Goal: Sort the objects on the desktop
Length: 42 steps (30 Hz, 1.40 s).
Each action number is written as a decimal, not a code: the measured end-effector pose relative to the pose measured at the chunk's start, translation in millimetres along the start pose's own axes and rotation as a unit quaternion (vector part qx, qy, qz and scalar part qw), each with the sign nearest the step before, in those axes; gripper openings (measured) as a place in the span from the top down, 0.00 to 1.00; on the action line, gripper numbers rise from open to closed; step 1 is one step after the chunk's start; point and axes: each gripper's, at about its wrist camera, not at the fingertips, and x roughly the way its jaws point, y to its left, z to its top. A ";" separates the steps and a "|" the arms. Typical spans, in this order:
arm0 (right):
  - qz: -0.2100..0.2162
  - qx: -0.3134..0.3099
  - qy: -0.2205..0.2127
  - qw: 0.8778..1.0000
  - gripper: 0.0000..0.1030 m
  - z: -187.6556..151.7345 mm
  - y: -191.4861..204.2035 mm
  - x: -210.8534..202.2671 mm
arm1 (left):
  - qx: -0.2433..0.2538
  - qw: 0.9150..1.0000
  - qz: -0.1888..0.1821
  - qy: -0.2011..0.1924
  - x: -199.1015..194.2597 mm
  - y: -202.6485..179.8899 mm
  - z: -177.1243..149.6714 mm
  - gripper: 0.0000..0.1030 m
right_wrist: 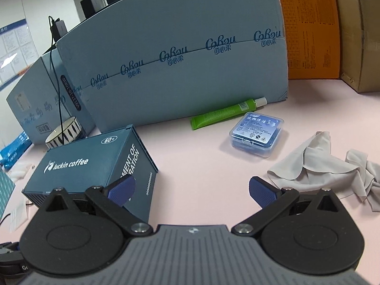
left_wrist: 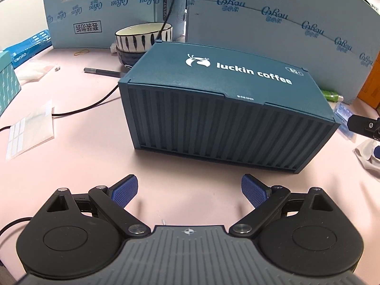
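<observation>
Both the left gripper [left_wrist: 189, 191] and right gripper [right_wrist: 192, 190] are held spread and empty. The box [left_wrist: 220, 109] sits mid-desk; it is probably wider than the jaws, so a narrower edge should be approached squarely.

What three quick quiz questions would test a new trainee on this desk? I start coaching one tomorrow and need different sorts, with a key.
1. True or false: the left claw is shut on the luckin coffee box.
2. Multiple choice: what lies nearest the green tube? A) the striped bowl B) the clear case with a blue label C) the grey pen
3. Fill in: the crumpled grey ___ lies ahead of the right claw, toward its right.

Key: 1 false, both claws are open and hold nothing; 2 B; 3 cloth.
</observation>
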 end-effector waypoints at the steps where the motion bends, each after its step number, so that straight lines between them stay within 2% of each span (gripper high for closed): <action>1: -0.002 0.000 -0.002 1.000 0.00 0.3 0.1 0.0 | -0.003 1.000 -0.002 0.001 0.6 1.6 0.6 0.09; 7: 0.010 0.016 -0.011 1.000 0.00 -3.6 -4.1 -0.2 | -0.022 1.000 -0.009 0.004 3.9 9.7 2.2 0.09; 15: 0.033 0.010 -0.040 0.999 0.00 -8.1 -0.9 -7.3 | 0.008 1.000 0.002 0.001 5.5 3.6 2.7 0.09; 21: 0.079 -0.077 -0.084 0.990 0.00 -9.1 26.2 -22.7 | 0.001 1.000 -0.002 -0.005 4.1 8.6 4.4 0.09; 23: 0.085 -0.100 -0.082 0.988 0.00 -12.3 33.1 -22.8 | -0.005 1.000 0.001 -0.007 3.0 12.8 4.8 0.09; 27: 0.032 -0.127 -0.093 0.987 0.00 -23.1 23.7 -15.2 | -0.015 1.000 0.007 -0.017 -1.8 23.6 4.7 0.09; 29: 0.023 -0.092 -0.099 0.991 0.00 -22.9 3.0 -14.0 | -0.018 1.000 0.010 -0.021 -4.2 28.1 5.1 0.09; 33: -0.043 -0.041 -0.073 0.996 0.00 -17.8 -28.7 3.8 | -0.023 0.999 0.011 -0.021 -8.3 32.5 7.4 0.09; 38: -0.127 -0.054 -0.023 0.990 0.00 -20.4 -46.2 39.8 | -0.011 1.000 0.010 -0.019 -7.5 27.6 7.6 0.09; 42: -0.149 -0.059 -0.008 0.987 0.00 -30.9 -51.4 51.4 | -0.001 1.000 0.008 -0.015 -3.9 21.7 6.1 0.09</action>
